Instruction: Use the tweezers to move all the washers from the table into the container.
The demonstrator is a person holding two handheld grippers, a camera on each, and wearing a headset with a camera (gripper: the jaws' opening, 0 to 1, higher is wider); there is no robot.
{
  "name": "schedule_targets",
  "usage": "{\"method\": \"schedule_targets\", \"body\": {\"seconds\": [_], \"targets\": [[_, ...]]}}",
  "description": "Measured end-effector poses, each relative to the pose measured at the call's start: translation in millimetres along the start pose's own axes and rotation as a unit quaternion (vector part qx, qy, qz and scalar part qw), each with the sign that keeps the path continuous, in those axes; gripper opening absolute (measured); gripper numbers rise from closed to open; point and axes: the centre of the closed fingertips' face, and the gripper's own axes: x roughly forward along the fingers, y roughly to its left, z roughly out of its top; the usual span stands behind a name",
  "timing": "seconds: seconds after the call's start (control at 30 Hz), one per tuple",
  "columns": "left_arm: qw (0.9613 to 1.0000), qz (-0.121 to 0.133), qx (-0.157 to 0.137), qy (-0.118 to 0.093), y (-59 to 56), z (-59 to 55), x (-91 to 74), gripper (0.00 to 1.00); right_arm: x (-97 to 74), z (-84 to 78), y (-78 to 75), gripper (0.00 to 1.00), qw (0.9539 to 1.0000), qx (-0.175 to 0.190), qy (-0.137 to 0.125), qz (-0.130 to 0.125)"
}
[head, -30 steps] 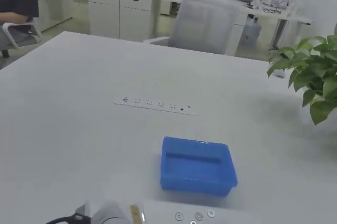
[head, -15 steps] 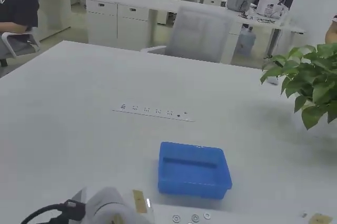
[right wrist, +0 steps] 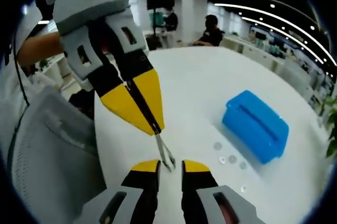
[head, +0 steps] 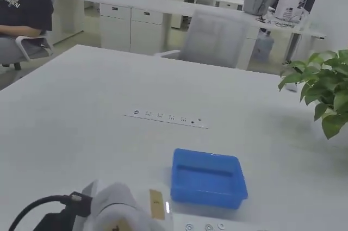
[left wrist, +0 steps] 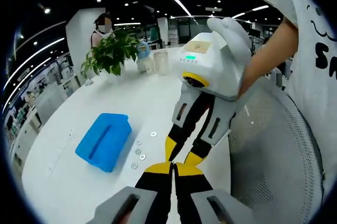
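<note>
White worktop [head: 98,111] carries several washers [right wrist: 222,159], loose and just beside the blue container [right wrist: 256,125]. Tweezers [right wrist: 164,150] are pinched between the closed fingers [right wrist: 126,105] of the left gripper [right wrist: 156,126], with their tips reaching toward the right gripper [left wrist: 183,155]. That one's fingers stand slightly apart and hold nothing.

The blue box [head: 207,179] sits flat on the white tabletop [head: 81,111], open side up. Small silver washers [head: 209,227] lie loose at its 6 o'clock, just beside it. The thin metal tweezers [right wrist: 164,153] stick out of the left gripper [right wrist: 156,127], pinched between its yellow fingers [right wrist: 129,108].
</note>
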Motion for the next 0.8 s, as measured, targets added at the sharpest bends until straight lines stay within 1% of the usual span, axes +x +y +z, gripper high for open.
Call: {"method": "schedule_targets", "body": {"seconds": [0.1, 0.13, 0.17, 0.23, 0.27, 0.3, 0.37, 0.43, 0.5, 0.53, 0.6, 0.63, 0.67, 0.7, 0.73, 0.77, 0.8], "targets": [[0.9999, -0.008, 0.012, 0.002, -3.7, -0.2, -0.7, 0.0, 3.8, 4.7, 4.3, 0.13, 0.9997, -0.016, -0.002, 0.02], [0.9998, -0.009, 0.017, 0.003, -5.3, -0.2, -0.7, 0.0, 4.7, 5.4, 5.5, 0.11, 0.9992, -0.032, -0.001, 0.026], [0.9996, -0.009, 0.025, 0.003, -5.8, 1.0, 0.2, 0.0, 5.3, 4.4, 6.5, 0.09, 0.9989, -0.039, 0.003, 0.027], [0.9995, -0.01, 0.029, 0.005, -6.7, 1.5, 2.8, 0.0, 5.8, 2.5, 9.4, 0.06, 0.9982, -0.048, 0.008, 0.033], [0.9996, -0.011, 0.027, 0.002, -7.8, 2.4, 2.6, 0.0, 6.6, 4.4, 8.5, 0.06, 0.9982, -0.053, 0.003, 0.029], [0.9996, -0.011, 0.025, -0.001, -8.5, 2.8, 3.1, 0.0, 5.9, 2.6, 9.6, 0.06, 0.9978, -0.06, 0.009, 0.028], [0.9997, -0.008, 0.02, -0.007, -9.6, 3.8, 4.2, 0.0, 5.1, 1.5, 9.6, 0.06, 0.9979, -0.061, 0.009, 0.022], [0.9997, -0.011, 0.015, -0.013, -12.9, 4.4, 5.2, 0.0, 4.9, -0.1, 10.3, 0.06, 0.9978, -0.063, 0.009, 0.016], [0.9996, -0.016, 0.013, -0.018, -17.8, 5.0, 6.6, 0.0, 5.8, 0.0, 10.2, 0.08, 0.9971, -0.075, 0.008, 0.008], [0.9996, -0.017, 0.013, -0.019, -20.8, 5.1, 7.2, 0.0, 5.8, 2.2, 10.1, 0.1, 0.9962, -0.087, 0.004, 0.005], [0.9995, -0.015, 0.018, -0.021, -22.7, 5.4, 7.6, 0.0, 6.3, 3.5, 12.1, 0.08, 0.9956, -0.094, 0.005, 0.009], [0.9995, -0.011, 0.02, -0.022, -21.8, 5.5, 7.6, 0.0, 7.2, 2.4, 13.9, 0.05, 0.9952, -0.097, 0.009, 0.014], [0.9996, -0.01, 0.018, -0.022, -21.7, 5.0, 6.9, 0.0, 7.9, 1.7, 11.8, 0.05, 0.9942, -0.107, 0.011, 0.004], [0.9996, -0.003, 0.014, -0.025, -20.1, 5.2, 6.6, 0.0, 8.2, 1.3, 13.7, 0.04, 0.9925, -0.121, 0.011, 0.01], [0.9995, 0.01, -0.002, -0.03, -17.9, 5.1, 5.6, 0.0, 8.3, 1.9, 12.4, 0.04, 0.9932, -0.116, 0.01, 0.007], [0.9994, 0.013, -0.013, -0.03, -18.5, 3.7, 5.3, 0.0, 8.2, 2.3, 12.3, 0.04, 0.9935, -0.113, 0.011, 0.007], [0.9986, 0.029, -0.037, -0.024, -17.0, -1.0, 4.5, 0.0, 8.4, 2.4, 12.2, 0.03, 0.9939, -0.109, 0.013, 0.008]]}}
